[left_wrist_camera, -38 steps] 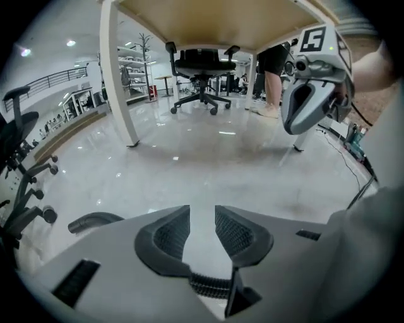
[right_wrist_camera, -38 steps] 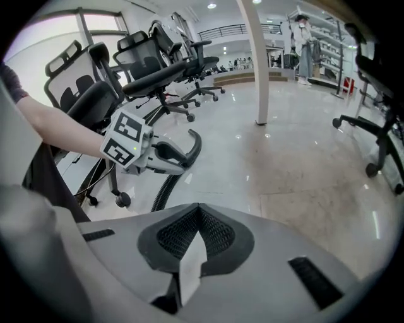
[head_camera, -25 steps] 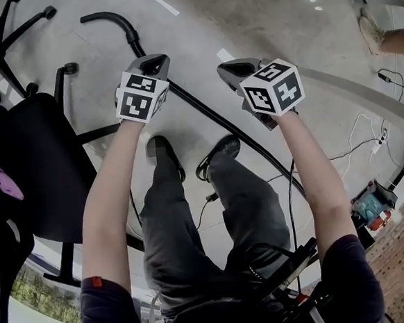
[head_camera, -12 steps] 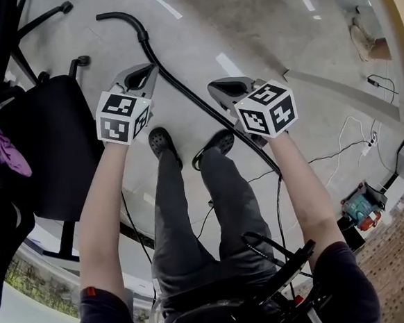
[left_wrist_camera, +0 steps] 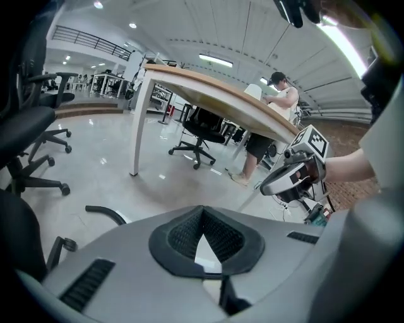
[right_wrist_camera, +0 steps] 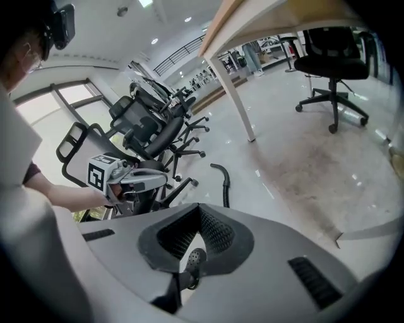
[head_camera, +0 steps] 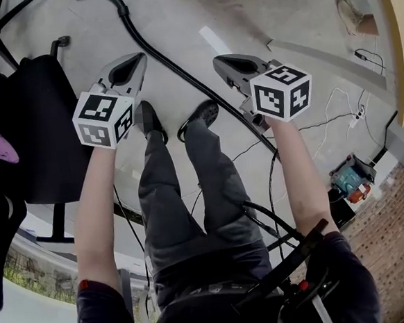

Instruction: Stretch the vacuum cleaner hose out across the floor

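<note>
Shiny grey office floor (head_camera: pixel 247 21), with a black office chair (head_camera: pixel 40 135) off to the person's left and a wooden desk (left_wrist_camera: pixel 208 88) further out. The black vacuum hose (head_camera: pixel 174 69) was lying on the floor in one long diagonal line. Its hooked end curled near the chair's wheels, and the rest ran past the person's shoes (head_camera: pixel 200 114) back toward them; where that near end finished I couldn't make out. Both grippers were held up off the floor, well above the hose and not touching it. The left gripper (head_camera: pixel 133 64) had its jaws pressed together with nothing in them. The right gripper (head_camera: pixel 225 63) was the same, and all you saw through its little gap was a shoe far below. So nobody had hold of the hose at that point. As for what could go wrong, I'd say the jaws would have to spread before going down, or they'd just poke the hose and shove it sideways on that slick floor. The hooked end looked like it could catch on the chair's legs if pulled that way. The hose also ran right beside the feet, so stepping on it or tripping was possible, and the thin cables (head_camera: pixel 337 115) on the right might get dragged along.
</note>
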